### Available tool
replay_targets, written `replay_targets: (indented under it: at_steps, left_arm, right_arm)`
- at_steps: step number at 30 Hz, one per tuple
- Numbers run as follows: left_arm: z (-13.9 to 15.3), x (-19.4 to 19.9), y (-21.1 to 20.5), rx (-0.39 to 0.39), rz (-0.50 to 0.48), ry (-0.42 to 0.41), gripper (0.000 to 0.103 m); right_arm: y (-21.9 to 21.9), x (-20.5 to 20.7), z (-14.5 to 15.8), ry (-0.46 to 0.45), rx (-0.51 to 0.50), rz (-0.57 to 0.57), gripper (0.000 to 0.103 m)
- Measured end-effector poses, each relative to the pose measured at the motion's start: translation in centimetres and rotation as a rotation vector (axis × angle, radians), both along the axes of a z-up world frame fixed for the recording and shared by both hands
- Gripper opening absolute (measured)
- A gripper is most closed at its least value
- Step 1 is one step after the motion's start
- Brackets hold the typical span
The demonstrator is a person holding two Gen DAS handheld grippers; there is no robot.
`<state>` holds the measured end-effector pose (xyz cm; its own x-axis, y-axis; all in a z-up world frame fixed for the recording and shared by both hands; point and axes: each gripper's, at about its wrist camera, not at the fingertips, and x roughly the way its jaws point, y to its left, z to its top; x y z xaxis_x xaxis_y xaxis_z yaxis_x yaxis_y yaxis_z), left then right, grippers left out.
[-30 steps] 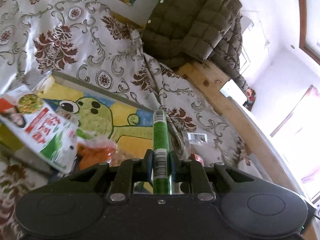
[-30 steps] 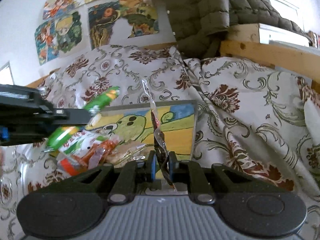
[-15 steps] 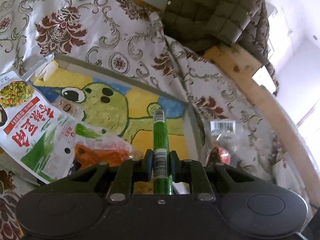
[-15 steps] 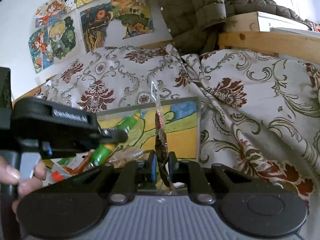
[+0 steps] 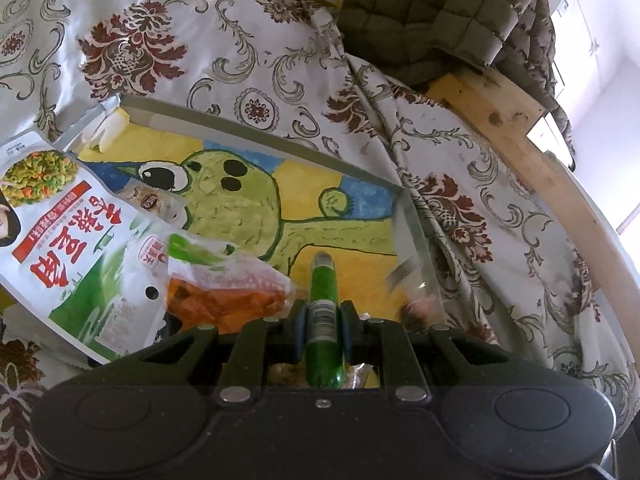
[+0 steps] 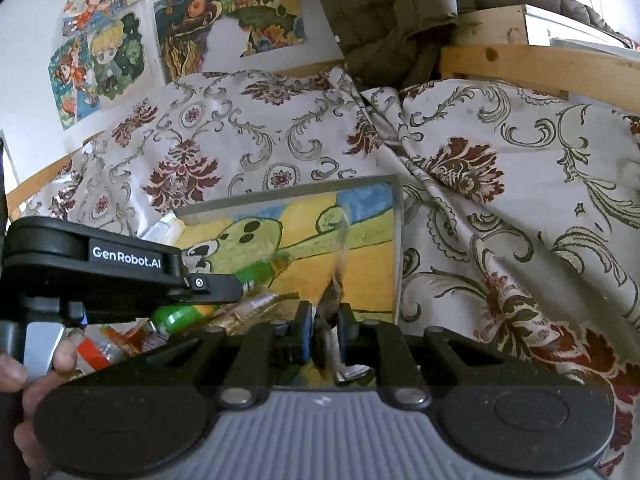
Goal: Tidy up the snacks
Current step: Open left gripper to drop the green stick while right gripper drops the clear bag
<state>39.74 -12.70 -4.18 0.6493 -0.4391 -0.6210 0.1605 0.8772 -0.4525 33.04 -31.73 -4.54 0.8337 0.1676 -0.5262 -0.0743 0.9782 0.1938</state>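
Observation:
My left gripper [image 5: 323, 314] is shut on a green snack stick [image 5: 322, 292] and holds it low over the tray [image 5: 256, 142] with the green cartoon painting. My right gripper [image 6: 324, 320] is shut on a clear snack packet [image 6: 335, 280] with dark pieces inside, over the tray's right part [image 6: 304, 190]. The left gripper [image 6: 120, 268] shows in the right wrist view at the left, with the green stick [image 6: 180, 314] under it. In the tray lie a large white-and-green snack bag [image 5: 76, 240] and an orange snack packet [image 5: 228, 296].
The tray lies on a floral bedspread [image 5: 208, 48]. A quilted olive jacket [image 5: 432, 12] hangs over a wooden bed rail [image 5: 520, 120] at the back right. Cartoon posters [image 6: 120, 56] hang on the wall behind.
Both grippers have moved down and forward toward the tray. The left gripper now sits close beside the right one, low over the snacks. Both keep their hold.

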Motion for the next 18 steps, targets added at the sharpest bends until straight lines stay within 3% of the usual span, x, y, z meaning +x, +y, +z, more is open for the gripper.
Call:
replay_targets:
  at_steps: [6, 10, 12, 18]
  left_arm:
    - [0.3, -0.4, -0.2, 0.015, 0.001, -0.006, 0.021]
    - [1.2, -1.0, -0.3, 0.030, -0.014, -0.036, 0.025]
    - [1.7, -1.4, -0.3, 0.046, -0.023, -0.052, 0.032]
    - [3.6, -3.4, 1.2, 0.065, -0.006, -0.114, 0.059]
  right_arm:
    - [0.7, -0.1, -0.2, 0.011, -0.065, -0.003, 0.022]
    - [1.0, -0.6, 0.4, -0.012, -0.098, -0.009, 0.041]
    - [1.0, -0.8, 0.7, -0.028, -0.101, -0.009, 0.052]
    - [0.4, -1.5, 1.7, -0.067, -0.096, -0.037, 0.070]
